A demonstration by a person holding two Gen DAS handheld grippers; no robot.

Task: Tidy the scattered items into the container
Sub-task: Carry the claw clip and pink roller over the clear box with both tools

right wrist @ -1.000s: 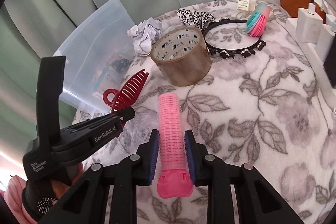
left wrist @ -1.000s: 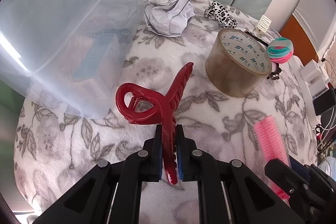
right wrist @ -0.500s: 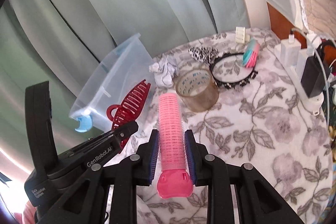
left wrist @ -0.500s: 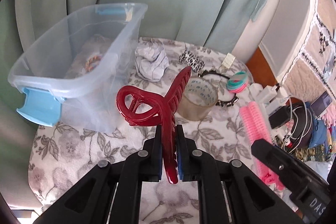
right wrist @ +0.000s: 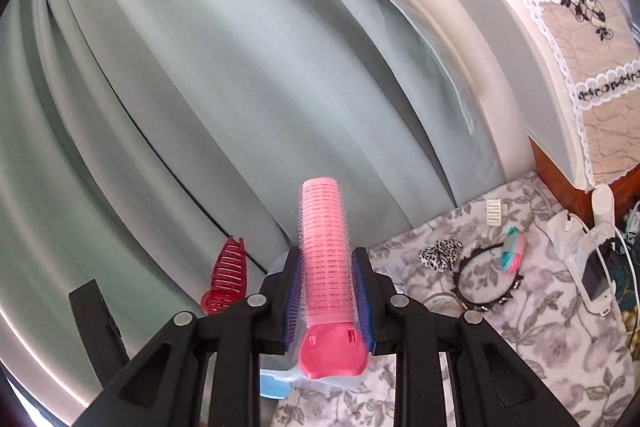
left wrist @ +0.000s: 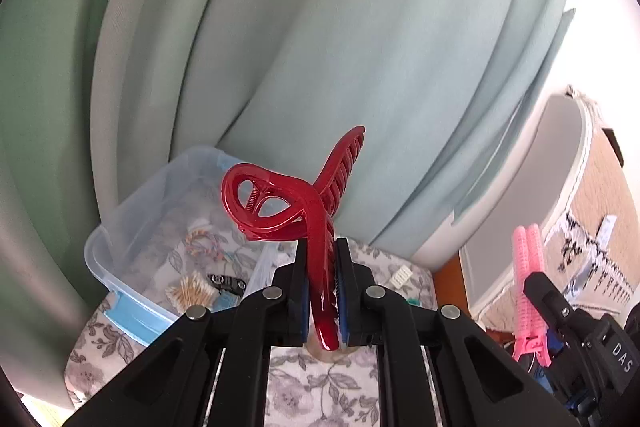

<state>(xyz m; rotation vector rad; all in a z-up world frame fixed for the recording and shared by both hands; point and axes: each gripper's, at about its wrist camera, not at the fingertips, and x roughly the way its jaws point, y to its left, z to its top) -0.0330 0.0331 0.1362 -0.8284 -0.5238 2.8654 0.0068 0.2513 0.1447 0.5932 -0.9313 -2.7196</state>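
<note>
My left gripper (left wrist: 322, 287) is shut on a dark red hair claw clip (left wrist: 304, 203) and holds it high above the table. The clear plastic bin (left wrist: 132, 211) with blue handles sits below and to its left, holding cotton swabs and small items. My right gripper (right wrist: 326, 291) is shut on a pink hair roller clip (right wrist: 322, 259), also raised in the air. The roller shows in the left wrist view (left wrist: 528, 267) at the right, and the red clip shows in the right wrist view (right wrist: 226, 277) at the left. The bin is mostly hidden behind the right gripper.
On the floral cloth (right wrist: 520, 327) lie a leopard scrunchie (right wrist: 440, 253), a black headband (right wrist: 486, 281), teal and pink hair ties (right wrist: 514, 247), a small white comb (right wrist: 495, 211) and part of a tape roll (right wrist: 442, 303). Chargers and a power strip (right wrist: 592, 259) sit at the right edge. Green curtains hang behind.
Both grippers have lifted well up from the table with their items still held, and both cameras now tilt toward the curtains. The bin now lies below the left gripper.
</note>
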